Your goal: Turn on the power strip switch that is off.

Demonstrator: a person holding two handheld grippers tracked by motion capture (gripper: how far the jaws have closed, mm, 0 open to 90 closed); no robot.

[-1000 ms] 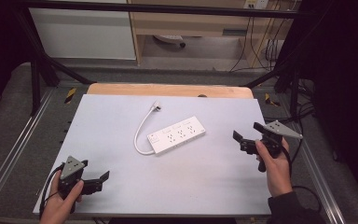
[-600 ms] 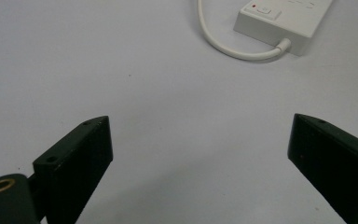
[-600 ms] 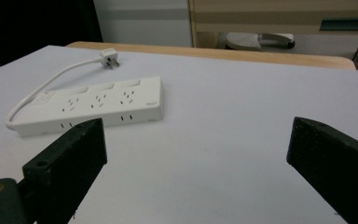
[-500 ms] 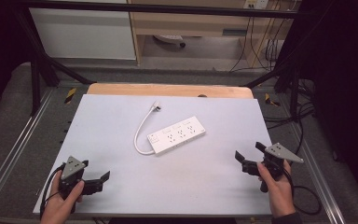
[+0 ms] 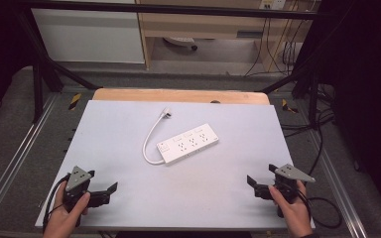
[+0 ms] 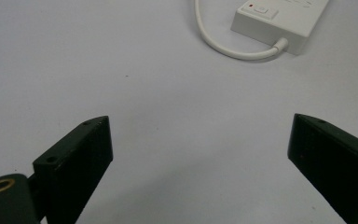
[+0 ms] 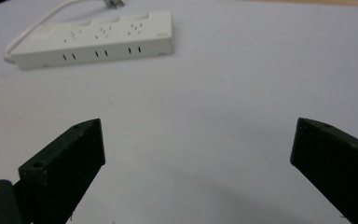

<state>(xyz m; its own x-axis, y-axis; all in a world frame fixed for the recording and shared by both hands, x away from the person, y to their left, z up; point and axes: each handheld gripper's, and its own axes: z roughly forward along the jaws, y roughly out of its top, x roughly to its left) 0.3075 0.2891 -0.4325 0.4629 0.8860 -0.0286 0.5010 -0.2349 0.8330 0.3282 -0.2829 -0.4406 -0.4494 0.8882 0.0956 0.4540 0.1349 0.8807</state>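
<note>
The white power strip [image 5: 187, 146] is lying flat at the middle of the counter [image 5: 129, 119], its cord [image 5: 151, 141] curving from its left end toward the far side and ending in a plug [image 5: 167, 113]. It is likely light, rigid and smooth-sided; gripping across the narrow width of the body appears safest, as the cord is flexing freely. A small mark near one end is unreadable. The left gripper [image 5: 110, 189] and right gripper [image 5: 251, 181] are resting near the front corners, jaws spread wide and holding nothing.
</note>
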